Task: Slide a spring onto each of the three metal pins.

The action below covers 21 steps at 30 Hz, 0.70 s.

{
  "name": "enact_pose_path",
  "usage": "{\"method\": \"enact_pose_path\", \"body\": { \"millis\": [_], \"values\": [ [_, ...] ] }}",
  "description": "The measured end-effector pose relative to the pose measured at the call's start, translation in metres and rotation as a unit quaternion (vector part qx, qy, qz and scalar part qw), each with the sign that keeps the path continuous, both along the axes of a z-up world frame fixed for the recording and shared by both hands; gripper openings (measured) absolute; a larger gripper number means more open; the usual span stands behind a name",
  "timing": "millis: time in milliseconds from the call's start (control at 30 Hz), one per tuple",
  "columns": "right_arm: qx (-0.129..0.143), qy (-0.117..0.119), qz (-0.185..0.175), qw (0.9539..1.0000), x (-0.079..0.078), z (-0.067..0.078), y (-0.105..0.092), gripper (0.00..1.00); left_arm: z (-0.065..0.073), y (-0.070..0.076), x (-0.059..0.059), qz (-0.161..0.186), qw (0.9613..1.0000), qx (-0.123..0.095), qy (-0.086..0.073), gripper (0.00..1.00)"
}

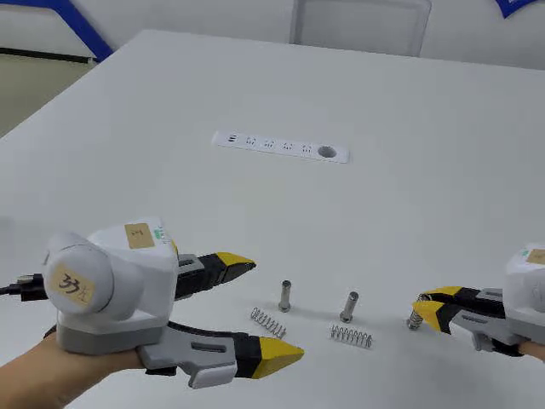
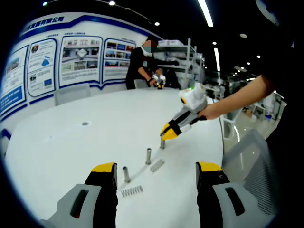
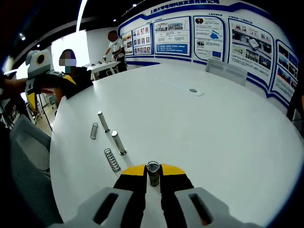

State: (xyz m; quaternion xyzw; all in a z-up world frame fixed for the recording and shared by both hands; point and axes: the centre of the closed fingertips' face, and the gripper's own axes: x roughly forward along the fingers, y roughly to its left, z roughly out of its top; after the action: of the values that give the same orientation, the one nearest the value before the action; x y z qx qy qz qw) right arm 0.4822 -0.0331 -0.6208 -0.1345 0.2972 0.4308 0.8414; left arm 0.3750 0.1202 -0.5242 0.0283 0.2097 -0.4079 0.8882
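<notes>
Two bare metal pins [image 1: 285, 295] [image 1: 349, 305] stand upright on the white table [image 1: 170, 153]. A loose spring [image 1: 267, 321] lies in front of the left pin and another spring [image 1: 351, 336] in front of the middle one. My right gripper [image 1: 427, 305] is shut on a third spring [image 3: 153, 175], which sits around the third pin [image 1: 415, 320]; the pin's top shows above the coils. My left gripper [image 1: 264, 308] hovers open near the left pin, holding nothing. In the left gripper view the pins [image 2: 126, 174] [image 2: 148, 156] and springs [image 2: 131, 191] [image 2: 156, 165] lie ahead of its jaws.
A white power strip [image 1: 281, 146] is set into the table's middle, far behind the pins. A grey chair [image 1: 362, 25] stands at the far edge. People stand at another table [image 2: 147, 66] in the background.
</notes>
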Motion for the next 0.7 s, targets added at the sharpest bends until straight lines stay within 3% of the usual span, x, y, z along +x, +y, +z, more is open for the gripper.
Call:
{"method": "enact_pose_path", "body": {
  "millis": [100,367,700],
  "values": [
    [-0.005,0.003,-0.004,1.0,-0.0004,-0.0071,0.0015,0.11,0.0016,-0.0009,0.0001,0.002,1.0,-0.007,0.0,0.68],
    [-0.004,-0.002,-0.011,0.9999,0.0051,-0.0038,-0.0005,0.11,0.001,-0.0004,-0.0014,0.001,1.0,-0.004,0.0,0.68],
    [-0.001,0.001,-0.008,1.0,-0.0007,0.0013,-0.0036,0.13,0.0024,-0.0024,-0.0024,-0.002,1.0,-0.005,-0.002,0.68]
  ]
}}
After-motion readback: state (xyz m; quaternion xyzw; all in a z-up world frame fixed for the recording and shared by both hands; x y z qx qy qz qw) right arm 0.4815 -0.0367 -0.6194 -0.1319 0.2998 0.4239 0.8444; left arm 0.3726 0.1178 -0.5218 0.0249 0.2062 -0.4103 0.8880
